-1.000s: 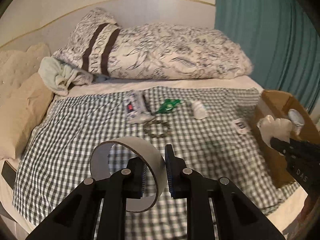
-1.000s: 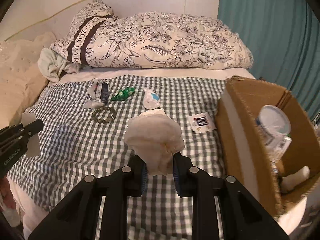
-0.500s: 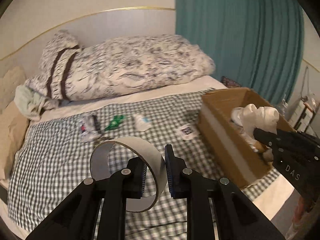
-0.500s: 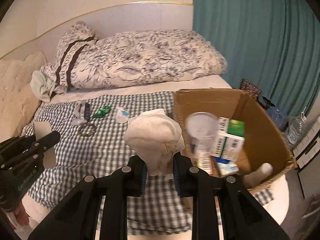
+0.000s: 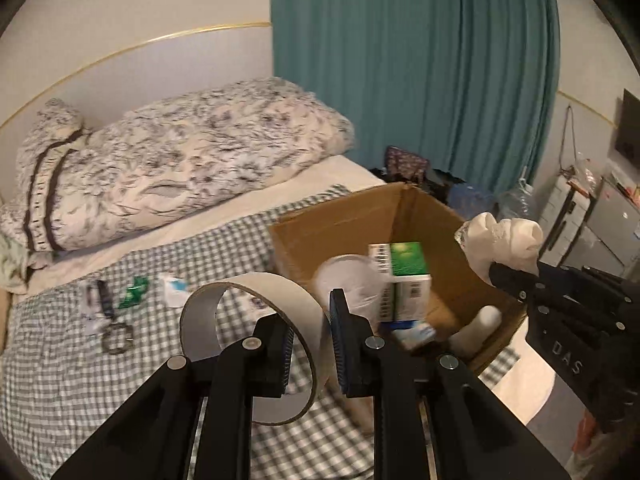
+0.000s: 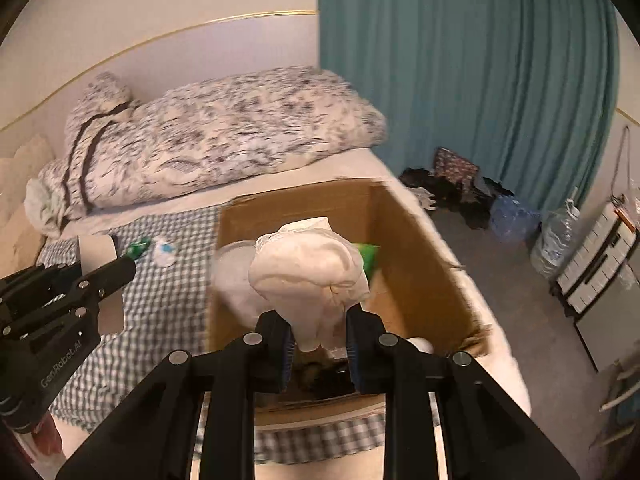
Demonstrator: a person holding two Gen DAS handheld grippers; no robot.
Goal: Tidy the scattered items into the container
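My left gripper (image 5: 314, 320) is shut on the band of a grey tape roll (image 5: 256, 292), held above the checked bedspread (image 5: 60, 380) just left of the cardboard box (image 5: 340, 220). My right gripper (image 6: 318, 332) is shut on a bunched white cloth (image 6: 308, 276) and hangs over the open box (image 6: 420, 260). Inside the box lie a green-and-white carton (image 5: 404, 276), a clear round tub (image 5: 348, 284) and a white bottle (image 5: 480, 322). On the bedspread lie a green packet (image 5: 134, 292), a white sachet (image 5: 174, 290), a dark strap (image 5: 102, 298) and a bead bracelet (image 5: 116, 338).
A floral duvet (image 5: 180, 168) is piled at the head of the bed. A teal curtain (image 6: 460, 80) hangs behind the box. On the floor to the right are clothes (image 6: 456, 188), water bottles (image 6: 556, 236) and a white drawer unit (image 6: 600, 264).
Both grippers have swung right and a little up, each keeping its load. The box has come from the right edge to right in front of them; the cloth now hangs over it.
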